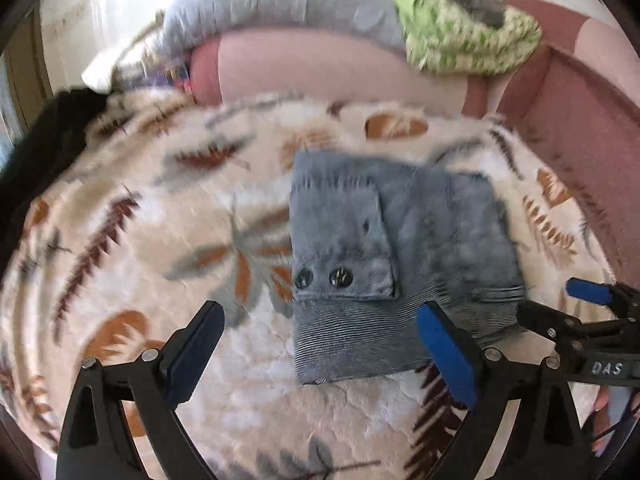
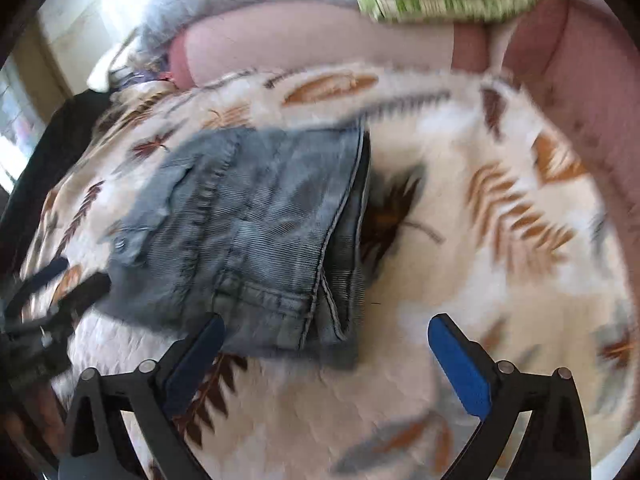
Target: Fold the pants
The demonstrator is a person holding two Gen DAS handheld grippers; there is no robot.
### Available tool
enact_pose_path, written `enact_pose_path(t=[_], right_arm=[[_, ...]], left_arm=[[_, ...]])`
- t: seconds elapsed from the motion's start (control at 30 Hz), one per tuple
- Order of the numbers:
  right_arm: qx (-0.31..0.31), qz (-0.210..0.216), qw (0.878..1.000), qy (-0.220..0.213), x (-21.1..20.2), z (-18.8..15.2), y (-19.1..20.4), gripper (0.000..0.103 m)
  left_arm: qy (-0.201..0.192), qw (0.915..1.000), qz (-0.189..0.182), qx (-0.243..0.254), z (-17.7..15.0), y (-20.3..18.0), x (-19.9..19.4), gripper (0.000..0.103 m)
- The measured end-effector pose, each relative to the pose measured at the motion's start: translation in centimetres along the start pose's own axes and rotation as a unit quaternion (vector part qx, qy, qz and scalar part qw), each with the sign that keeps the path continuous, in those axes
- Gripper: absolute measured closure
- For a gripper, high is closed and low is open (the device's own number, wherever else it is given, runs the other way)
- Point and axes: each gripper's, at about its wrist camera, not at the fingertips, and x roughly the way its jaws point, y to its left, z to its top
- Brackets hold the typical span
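The grey-blue denim pants (image 1: pixel 384 256) lie folded into a compact rectangle on a fluffy white blanket (image 1: pixel 160 216) with a brown and grey leaf pattern; a buttoned pocket flap faces up. They also show in the right wrist view (image 2: pixel 256 232). My left gripper (image 1: pixel 320 328) is open and empty, just above the near edge of the pants. My right gripper (image 2: pixel 326 340) is open and empty, at the near right corner of the pants. The right gripper also shows at the right in the left wrist view (image 1: pixel 560 304), and the left gripper at the left in the right wrist view (image 2: pixel 64 280).
A pink sofa back and armrest (image 1: pixel 576 128) border the blanket at the far and right sides. A green patterned cloth (image 1: pixel 460 28) and a pale blue cushion (image 1: pixel 280 4) lie on the sofa back. A black item (image 1: pixel 44 148) lies at the far left.
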Motion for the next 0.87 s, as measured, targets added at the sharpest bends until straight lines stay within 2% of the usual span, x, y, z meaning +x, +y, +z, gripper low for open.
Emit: enact_pose_path(t=[0.03, 0.1, 0.17, 0.23, 0.4, 0.6, 0.87], right_arm=[[-0.014, -0.01, 1.0, 0.002, -0.8, -0.2, 0.3, 0.0], [-0.04, -0.03, 0.999, 0.009, -2.5, -1.0, 1.1, 0.0], [-0.052, -0.02, 0.998, 0.022, -3.2, -2.4, 1.5, 0.0], [-0.035, -0.005, 0.999, -0.008, -4.8, -4.4, 1.0, 0.0], [-0.006, 0.005, 0.998, -0.059, -7.1, -6.4, 0.8, 0.0], [-0.036, -0.034, 0.994, -0.1, -9.4, -6.2, 1.8, 0.0], [-0.036, -0.031, 0.994, -0.094, -8.7, -6.3, 1.7, 0.0]], left_arm=[[-0.014, 0.9998, 0.012, -0.001, 0.0, 0.0, -1.4, 0.006], [-0.018, 0.9997, 0.017, -0.008, -0.2, -0.2, -2.4, 0.006], [-0.019, 0.9996, 0.013, -0.015, -0.9, -0.1, -3.6, 0.006], [-0.018, 0.9997, 0.009, -0.011, -1.7, -0.4, -4.5, 0.006], [-0.037, 0.9993, 0.009, -0.002, -3.2, -1.2, -6.8, 0.006], [-0.042, 0.9991, -0.007, 0.007, -3.5, -2.2, -8.0, 0.006], [-0.037, 0.9991, -0.012, 0.019, -3.2, -2.9, -7.2, 0.005]])
